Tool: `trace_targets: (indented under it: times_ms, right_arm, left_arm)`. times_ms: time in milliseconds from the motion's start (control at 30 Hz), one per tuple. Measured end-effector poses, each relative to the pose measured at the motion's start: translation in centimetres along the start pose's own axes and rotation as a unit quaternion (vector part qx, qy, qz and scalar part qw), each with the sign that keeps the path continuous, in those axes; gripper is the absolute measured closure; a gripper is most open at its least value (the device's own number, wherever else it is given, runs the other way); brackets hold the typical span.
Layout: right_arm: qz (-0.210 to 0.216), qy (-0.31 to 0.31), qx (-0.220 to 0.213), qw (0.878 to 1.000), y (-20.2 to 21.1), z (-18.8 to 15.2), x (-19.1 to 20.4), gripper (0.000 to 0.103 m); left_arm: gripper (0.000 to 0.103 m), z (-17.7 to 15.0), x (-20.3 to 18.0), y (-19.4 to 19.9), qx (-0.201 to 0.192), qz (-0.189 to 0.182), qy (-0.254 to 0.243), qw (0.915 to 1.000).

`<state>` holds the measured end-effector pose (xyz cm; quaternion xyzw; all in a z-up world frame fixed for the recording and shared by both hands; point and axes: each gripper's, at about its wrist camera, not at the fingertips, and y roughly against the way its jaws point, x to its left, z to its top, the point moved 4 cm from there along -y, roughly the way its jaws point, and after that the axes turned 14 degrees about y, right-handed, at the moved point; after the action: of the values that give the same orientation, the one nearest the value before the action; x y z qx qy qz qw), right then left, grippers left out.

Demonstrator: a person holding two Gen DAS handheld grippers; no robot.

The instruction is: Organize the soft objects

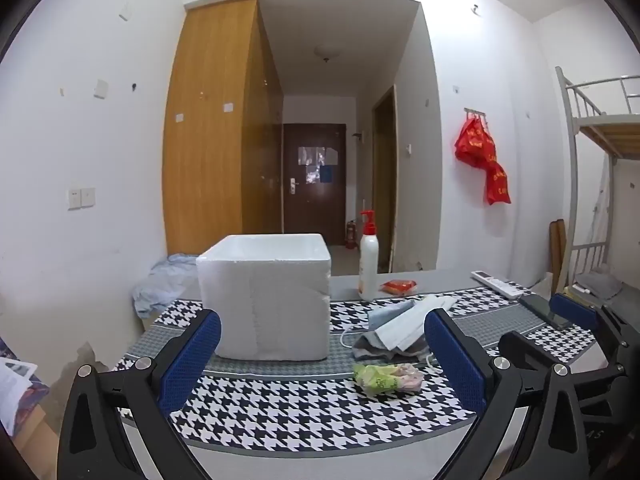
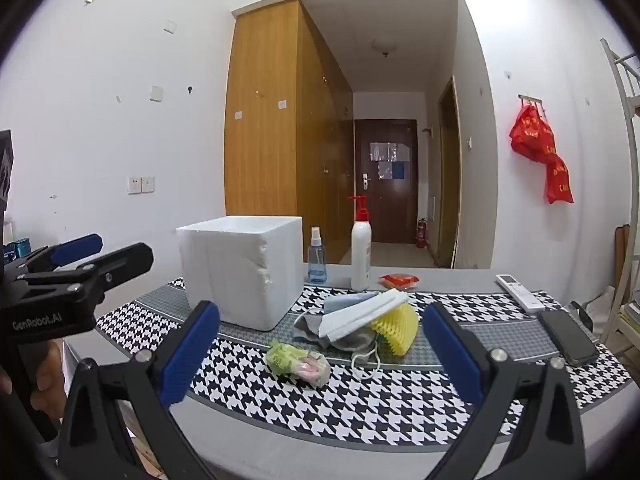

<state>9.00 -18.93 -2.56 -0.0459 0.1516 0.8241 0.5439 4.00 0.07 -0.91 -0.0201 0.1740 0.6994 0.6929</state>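
- My left gripper (image 1: pixel 322 350) hangs above the near edge of the tabletop (image 1: pixel 304 420), its blue pads spread wide with nothing between them.
- My right gripper (image 2: pixel 320 348) is likewise wide apart and empty, also over the near edge; from the left wrist view I see it at the right side.
- A houndstooth cloth (image 2: pixel 360 412) covers most of the tabletop, with grey bands running across it.
- The white foam box (image 1: pixel 266 296) stands upright toward the far left part of the tabletop, open at the top; I cannot see inside it.
- The soft things lie in a loose heap just right of the box, around the middle of the tabletop: white face masks (image 2: pixel 360 314) on top of grey cloth (image 2: pixel 310 330), with a yellow honeycomb foam net (image 2: pixel 396 326) touching them on the right.
- A crumpled green and pink plastic packet (image 2: pixel 298 362) lies nearer to me than the heap, just apart from it.
- Along the far edge stand a small blue spray bottle (image 2: pixel 317 258) and a white pump bottle (image 2: pixel 361 252) with a red top, and a red packet (image 2: pixel 399 280) lies beside them.
- Toward the right edge lie a white remote control (image 2: pixel 520 292) and a dark phone (image 2: pixel 568 338).
- A hand (image 2: pixel 44 396) shows at the left edge of the right wrist view, under the left gripper's handle.
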Motion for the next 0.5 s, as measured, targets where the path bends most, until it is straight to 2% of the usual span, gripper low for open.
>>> trace_targets:
  times_ms: [100, 133, 500]
  right_arm:
    - [0.004, 0.001, 0.003, 1.000, -0.1, 0.1, 0.1, 0.000]
    - [0.003, 0.003, 0.003, 1.000, -0.2, 0.1, 0.2, 0.000]
    - [-0.008, -0.001, -0.006, 1.000, 0.0, 0.1, -0.3, 0.000]
  left_arm:
    - [0.001, 0.0, 0.4, -0.1, 0.009, -0.006, 0.003, 0.9999]
    - [0.001, 0.4, 0.0, 0.4, -0.006, -0.010, -0.011, 0.9999]
    - [0.001, 0.0, -0.3, 0.5, -0.006, -0.006, -0.015, 0.9999]
